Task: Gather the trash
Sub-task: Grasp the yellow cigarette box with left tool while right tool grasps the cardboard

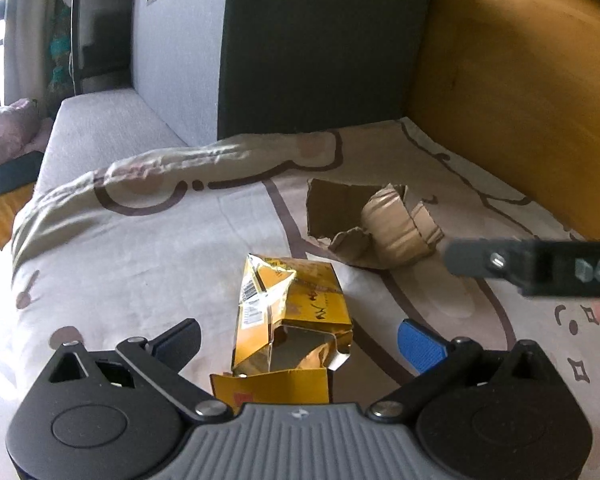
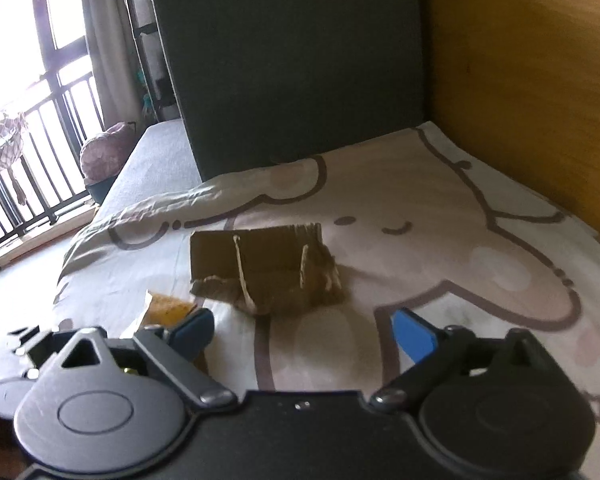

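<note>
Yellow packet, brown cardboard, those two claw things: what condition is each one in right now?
Yellow packet: torn open, crumpled, lying on the bedsheet.
Cardboard piece: ripped, bent, lying on the sheet.
Left gripper: open, straddling the packet, pads clear of it.
Right gripper: open, empty, short of the cardboard.

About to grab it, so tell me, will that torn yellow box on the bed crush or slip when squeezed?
The yellow box is torn open and looks hollow, so it probably caves in under pressure. Its glossy surface may slide. It seems light, and the soft bedsheet beneath could give.
</note>
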The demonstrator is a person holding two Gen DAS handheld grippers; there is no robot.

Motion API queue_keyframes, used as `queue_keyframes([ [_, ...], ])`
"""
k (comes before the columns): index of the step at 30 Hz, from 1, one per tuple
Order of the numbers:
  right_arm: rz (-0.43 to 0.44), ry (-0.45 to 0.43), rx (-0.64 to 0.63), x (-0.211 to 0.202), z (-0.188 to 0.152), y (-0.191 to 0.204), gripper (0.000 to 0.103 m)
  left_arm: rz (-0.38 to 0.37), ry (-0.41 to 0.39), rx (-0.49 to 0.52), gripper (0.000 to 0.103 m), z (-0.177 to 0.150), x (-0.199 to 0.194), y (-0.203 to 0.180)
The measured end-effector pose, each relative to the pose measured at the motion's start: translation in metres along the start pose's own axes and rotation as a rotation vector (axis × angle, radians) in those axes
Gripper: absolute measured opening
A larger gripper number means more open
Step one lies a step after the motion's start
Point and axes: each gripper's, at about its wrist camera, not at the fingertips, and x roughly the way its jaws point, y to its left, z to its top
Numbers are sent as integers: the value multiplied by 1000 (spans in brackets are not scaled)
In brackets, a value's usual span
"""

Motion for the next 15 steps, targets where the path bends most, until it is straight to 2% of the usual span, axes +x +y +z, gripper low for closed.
queue_keyframes([
  [3,15,18,9,16,7,2,85,-7,-3,-3,103,-1,4,2],
  [6,8,32,-2,32,12,5,83,-24,-3,-8,101,0,7,3],
  [9,4,58,5,46,15,5,76,-26,6,-5,89,1,9,4],
  [11,5,75,17,53,17,5,71,-25,17,-11,86,1,12,5],
  [14,45,88,26,58,17,5,55,-23,15,-12,83,2,13,6],
  [15,60,87,27,57,17,6,44,-20,16,-11,81,3,14,7],
])
